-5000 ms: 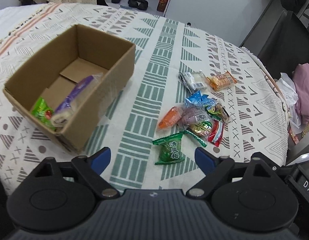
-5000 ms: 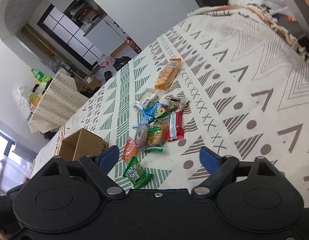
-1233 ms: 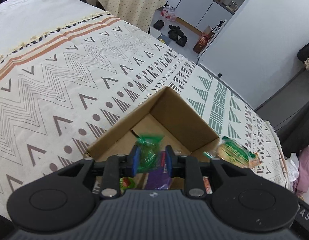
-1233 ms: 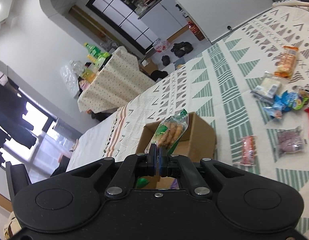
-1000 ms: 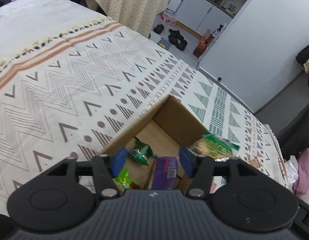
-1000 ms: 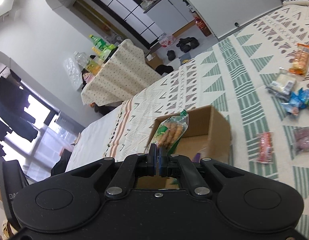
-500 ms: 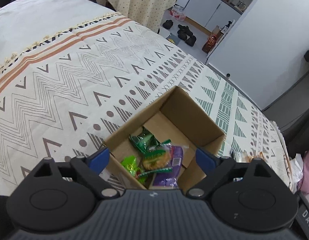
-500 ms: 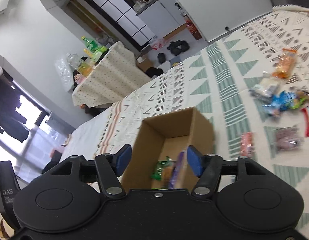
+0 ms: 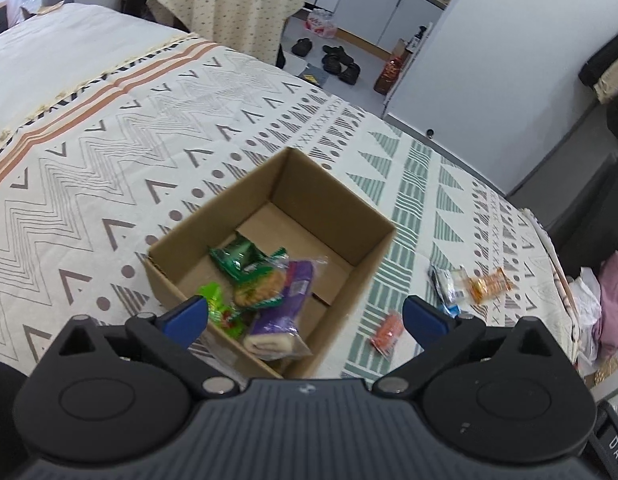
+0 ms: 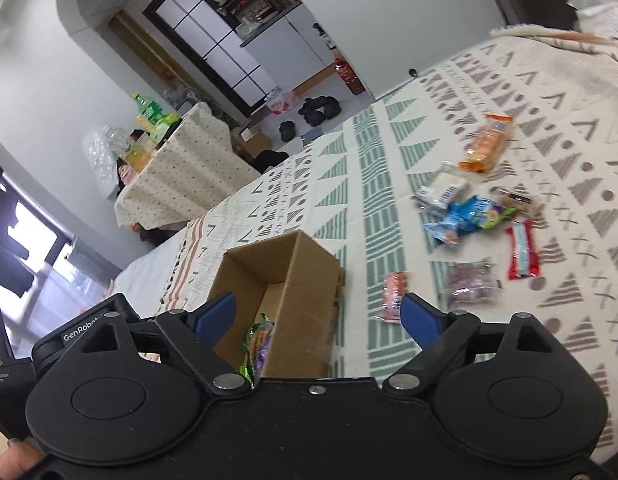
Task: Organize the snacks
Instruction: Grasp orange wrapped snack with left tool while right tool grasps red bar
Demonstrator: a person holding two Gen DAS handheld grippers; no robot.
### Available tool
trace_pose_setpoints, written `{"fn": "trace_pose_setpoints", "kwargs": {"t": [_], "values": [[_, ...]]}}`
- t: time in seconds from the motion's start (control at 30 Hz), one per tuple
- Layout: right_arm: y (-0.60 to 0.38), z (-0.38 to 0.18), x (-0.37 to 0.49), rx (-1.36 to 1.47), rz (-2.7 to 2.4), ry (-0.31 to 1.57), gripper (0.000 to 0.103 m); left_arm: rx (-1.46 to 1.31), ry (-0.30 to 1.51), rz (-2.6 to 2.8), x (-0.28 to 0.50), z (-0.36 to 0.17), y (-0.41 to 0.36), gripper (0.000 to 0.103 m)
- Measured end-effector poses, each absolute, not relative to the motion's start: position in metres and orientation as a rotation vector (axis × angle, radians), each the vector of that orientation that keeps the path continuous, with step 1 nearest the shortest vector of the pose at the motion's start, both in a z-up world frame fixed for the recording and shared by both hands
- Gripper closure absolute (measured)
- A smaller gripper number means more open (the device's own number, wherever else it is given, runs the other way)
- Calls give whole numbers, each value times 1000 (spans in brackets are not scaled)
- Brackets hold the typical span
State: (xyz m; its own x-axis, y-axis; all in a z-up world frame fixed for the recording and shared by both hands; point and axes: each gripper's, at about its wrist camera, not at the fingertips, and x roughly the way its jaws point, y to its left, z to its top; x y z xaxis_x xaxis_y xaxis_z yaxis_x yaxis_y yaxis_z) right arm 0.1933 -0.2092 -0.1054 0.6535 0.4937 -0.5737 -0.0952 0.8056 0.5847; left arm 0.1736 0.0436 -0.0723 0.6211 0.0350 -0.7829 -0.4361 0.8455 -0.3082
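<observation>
An open cardboard box sits on the patterned bedspread. Inside lie a dark green packet, a cookie packet, a purple packet and a bright green packet. My left gripper hovers above the box's near corner, its jaws opening with nothing held. My right gripper is above the box too, jaws opening and empty; the cookie packet lies below. Several loose snacks lie to the right: a pink-red packet, a purple one, a red one, a blue one.
An orange packet and a white packet lie farthest from the box. Pink clothes are piled past the bed's right edge. A table with a dotted cloth and shoes on the floor are beyond the bed.
The right gripper let go of the cookie packet and the left let go of the dark green packet; both now lie in the box. Both grippers opened wide and drew back from the box.
</observation>
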Motion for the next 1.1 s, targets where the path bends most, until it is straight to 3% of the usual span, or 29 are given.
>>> {"fn": "trace_pose_setpoints", "kwargs": {"t": [0.43, 0.73, 1.1], "values": [[-275, -115, 190, 557, 262, 785, 7, -443, 910, 206, 188, -74, -14, 0], [-302, -130, 199, 553, 238, 809, 11, -395, 937, 169, 204, -84, -47, 0], [-329, -166, 214, 624, 131, 817, 21, -306, 982, 113, 236, -116, -77, 3]]}}
